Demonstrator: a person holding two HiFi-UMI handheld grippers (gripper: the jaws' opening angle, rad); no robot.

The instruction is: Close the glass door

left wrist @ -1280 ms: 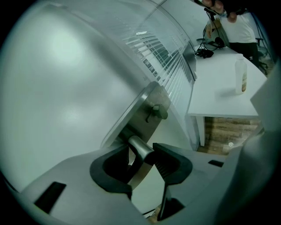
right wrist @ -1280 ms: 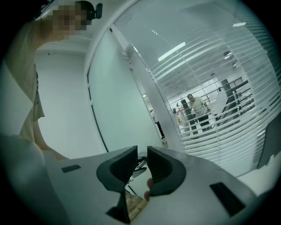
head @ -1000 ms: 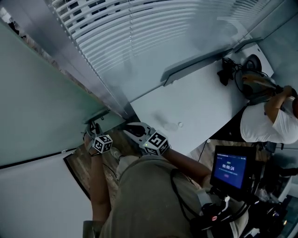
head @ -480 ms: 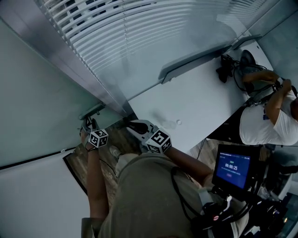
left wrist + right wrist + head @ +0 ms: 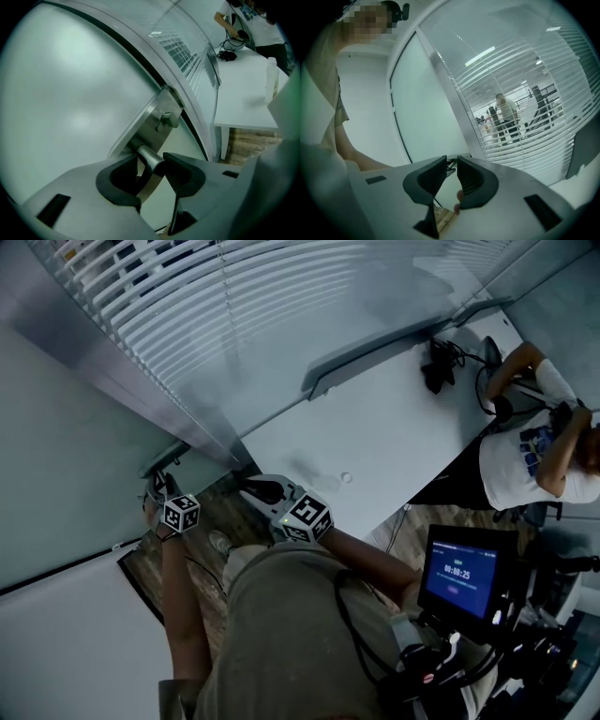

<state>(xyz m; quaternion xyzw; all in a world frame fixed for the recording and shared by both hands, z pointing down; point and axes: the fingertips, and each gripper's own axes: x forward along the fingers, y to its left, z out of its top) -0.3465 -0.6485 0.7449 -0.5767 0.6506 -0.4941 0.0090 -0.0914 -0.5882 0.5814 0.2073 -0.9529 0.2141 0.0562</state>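
Two grippers show in the head view: the left gripper (image 5: 155, 486) at lower left and the right gripper (image 5: 251, 487) near the centre. There are two marker cubes (image 5: 180, 513), one on each.

- One glass door (image 5: 66, 474)
- One door handle (image 5: 149, 160)
- One lock knob (image 5: 166, 121)
- One set of blinds (image 5: 262, 306)
- One white table (image 5: 394, 446)
- One screen (image 5: 462, 576)
- One bottle (image 5: 272, 79)

Two bystanders — one person in a white shirt (image 5: 525, 460) at upper right, one person behind the blinds (image 5: 506, 112).

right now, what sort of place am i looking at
Most likely an office: a frosted glass door with a steel bar handle, a glass wall lined with white horizontal stripes, and a long white desk.
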